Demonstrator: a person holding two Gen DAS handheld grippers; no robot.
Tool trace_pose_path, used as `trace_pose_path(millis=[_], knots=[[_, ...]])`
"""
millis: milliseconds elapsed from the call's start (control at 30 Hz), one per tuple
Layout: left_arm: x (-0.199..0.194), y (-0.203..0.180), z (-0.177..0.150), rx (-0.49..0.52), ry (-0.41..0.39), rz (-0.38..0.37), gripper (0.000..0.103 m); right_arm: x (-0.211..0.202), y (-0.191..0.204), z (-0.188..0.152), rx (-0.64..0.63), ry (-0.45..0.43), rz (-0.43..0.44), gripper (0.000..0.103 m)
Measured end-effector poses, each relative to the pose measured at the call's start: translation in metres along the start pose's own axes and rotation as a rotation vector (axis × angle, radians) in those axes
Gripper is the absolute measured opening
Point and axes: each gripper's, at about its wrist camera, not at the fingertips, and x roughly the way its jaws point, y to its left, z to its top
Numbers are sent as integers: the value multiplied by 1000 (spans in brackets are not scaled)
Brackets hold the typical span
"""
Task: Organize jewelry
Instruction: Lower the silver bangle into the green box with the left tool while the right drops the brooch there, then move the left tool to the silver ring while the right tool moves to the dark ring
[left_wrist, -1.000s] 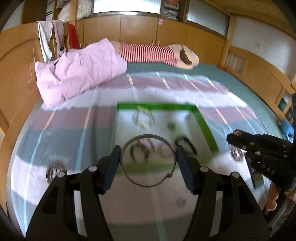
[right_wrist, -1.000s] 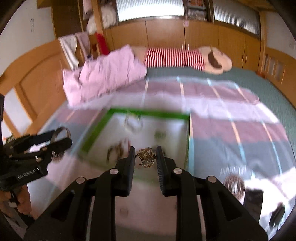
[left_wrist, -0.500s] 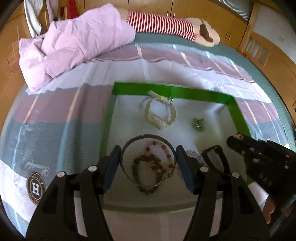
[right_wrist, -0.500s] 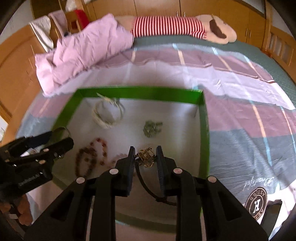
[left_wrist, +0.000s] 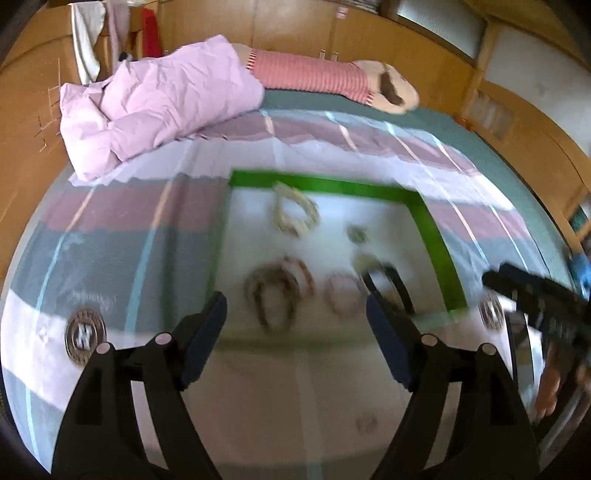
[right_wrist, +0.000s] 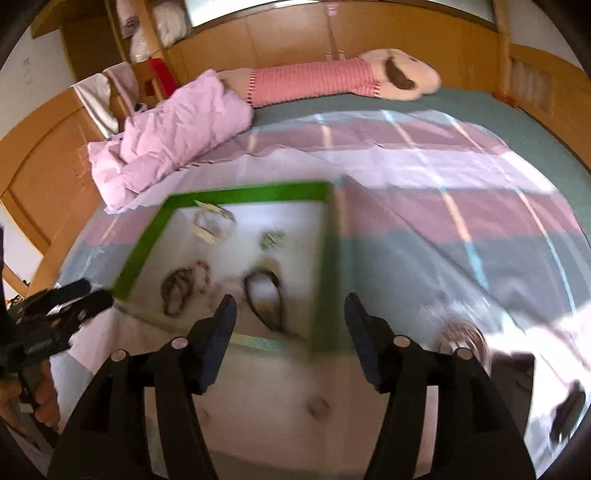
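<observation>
A shallow tray with a green rim (left_wrist: 436, 240) (right_wrist: 243, 192) and white floor lies on the bed. Several jewelry pieces lie in it: a pale bracelet (left_wrist: 295, 216) (right_wrist: 212, 229), a small greenish piece (left_wrist: 357, 233) (right_wrist: 272, 239), brown bead bracelets (left_wrist: 273, 291) (right_wrist: 177, 290), a pinkish bracelet (left_wrist: 341, 295) and a black band (left_wrist: 389, 286) (right_wrist: 264, 299). My left gripper (left_wrist: 296, 317) is open and empty just in front of the tray's near edge. My right gripper (right_wrist: 290, 319) is open and empty above the tray's near right corner. Both views are blurred.
The tray rests on a striped bedspread (right_wrist: 443, 229). A crumpled pink quilt (left_wrist: 159, 107) and a striped plush toy (left_wrist: 314, 75) lie at the head of the bed. Wooden cabinets (right_wrist: 295, 33) stand behind. A round logo (left_wrist: 85, 334) is printed near the left.
Both grippers have opened and pulled back from the tray. The metal ring from the left and the small gold piece from the right are gone from the fingers.
</observation>
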Motion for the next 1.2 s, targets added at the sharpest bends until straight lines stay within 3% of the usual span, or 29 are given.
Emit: trace_pose_path(millis=[233,333,500,567,633,767,867,933,1067,1200], knots=[[30,-54,-80,118,148,-36,78,20,-27,-68,8,147,-80,60],[49,-70,-99,142,198,-43,66,33,-22,-83,-17,182,-106,60],[73,-78,-117,195,231,10,58,47,-6,-89,-58,190,-102,60],[69,-72,-118,180,216,-2,45,53,3,-87,-91,186,-105,54],[67,-61,-117,164,222,12,41,63,7,-87,-101,212,-101,47],[60,-35,-117,128,216,52,41,68,13,-91,-123,215,-96,46],[51,-12,-120,94,210,75,41,57,26,-99,-127,265,98,46],[44,4,-120,71,204,90,44,49,34,-104,-154,283,164,46],[32,26,-119,16,187,74,53,32,33,-104,-163,236,129,46],[34,20,-113,26,172,44,55,39,32,-102,-166,241,47,46]])
